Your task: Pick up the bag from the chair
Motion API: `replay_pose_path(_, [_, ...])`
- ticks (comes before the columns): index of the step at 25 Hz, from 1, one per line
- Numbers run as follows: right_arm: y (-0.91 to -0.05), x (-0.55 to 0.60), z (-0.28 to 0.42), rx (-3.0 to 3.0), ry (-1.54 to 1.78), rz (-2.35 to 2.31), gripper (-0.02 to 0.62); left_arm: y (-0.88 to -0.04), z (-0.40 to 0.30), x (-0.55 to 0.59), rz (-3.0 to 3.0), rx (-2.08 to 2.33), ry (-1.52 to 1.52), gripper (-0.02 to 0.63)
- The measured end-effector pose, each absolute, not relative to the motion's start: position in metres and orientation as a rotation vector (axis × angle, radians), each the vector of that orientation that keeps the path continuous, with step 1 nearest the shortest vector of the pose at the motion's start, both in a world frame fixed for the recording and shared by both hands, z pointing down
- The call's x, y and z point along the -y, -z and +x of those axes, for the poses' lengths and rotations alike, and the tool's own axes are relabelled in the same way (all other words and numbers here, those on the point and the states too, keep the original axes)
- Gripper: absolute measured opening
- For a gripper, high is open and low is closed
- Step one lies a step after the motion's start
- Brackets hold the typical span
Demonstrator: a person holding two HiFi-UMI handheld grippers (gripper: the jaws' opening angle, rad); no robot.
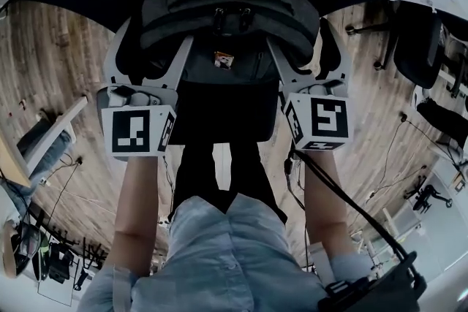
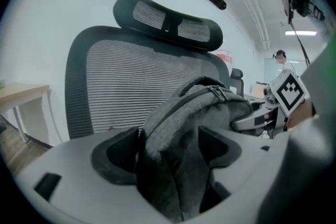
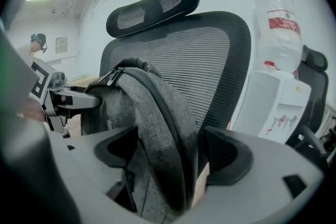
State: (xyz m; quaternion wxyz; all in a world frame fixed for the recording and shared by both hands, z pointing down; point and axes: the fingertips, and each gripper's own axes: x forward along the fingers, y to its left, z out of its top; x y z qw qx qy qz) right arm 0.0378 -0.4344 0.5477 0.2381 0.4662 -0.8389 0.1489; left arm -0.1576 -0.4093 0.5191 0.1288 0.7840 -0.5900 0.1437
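A dark grey backpack (image 1: 230, 22) stands upright against the mesh back of a black office chair (image 2: 126, 73). My left gripper (image 2: 168, 152) is shut on the bag's left side, grey fabric bunched between its jaws. My right gripper (image 3: 168, 152) is shut on the bag's right side, with the padded edge (image 3: 157, 128) squeezed between the jaws. In the head view both grippers (image 1: 179, 58) (image 1: 281, 58) reach forward on either side of the backpack. Each gripper view shows the other gripper (image 2: 265, 115) (image 3: 68, 99) across the bag. The chair seat is hidden under the bag.
A white box with a plastic-wrapped item (image 3: 278, 34) on top stands right of the chair, with another black chair (image 3: 315, 86) behind it. A wooden desk (image 2: 21, 94) is at the left. Other chairs (image 1: 420, 47) and cables lie on the wood floor. A person (image 2: 282, 60) stands far back.
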Motion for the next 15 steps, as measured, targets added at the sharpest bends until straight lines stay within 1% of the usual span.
replay_pose_path(7, [-0.551, 0.448, 0.034, 2.316, -0.363, 1.195, 0.385, -0.525, -0.152, 0.427, 2.309, 1.709, -0.424, 0.364])
replay_pose_path(12, [-0.556, 0.453, 0.029, 2.294, -0.321, 1.159, 0.384, -0.531, -0.153, 0.430, 2.311, 1.714, -0.435, 0.345])
replay_pose_path(13, [-0.557, 0.452, 0.028, 2.291, -0.320, 1.151, 0.380, -0.532, -0.154, 0.429, 2.306, 1.715, -0.440, 0.341])
replay_pose_path(15, [-0.559, 0.450, 0.025, 2.292, -0.329, 1.131, 0.344, -0.533, -0.154, 0.428, 2.298, 1.718, -0.451, 0.325])
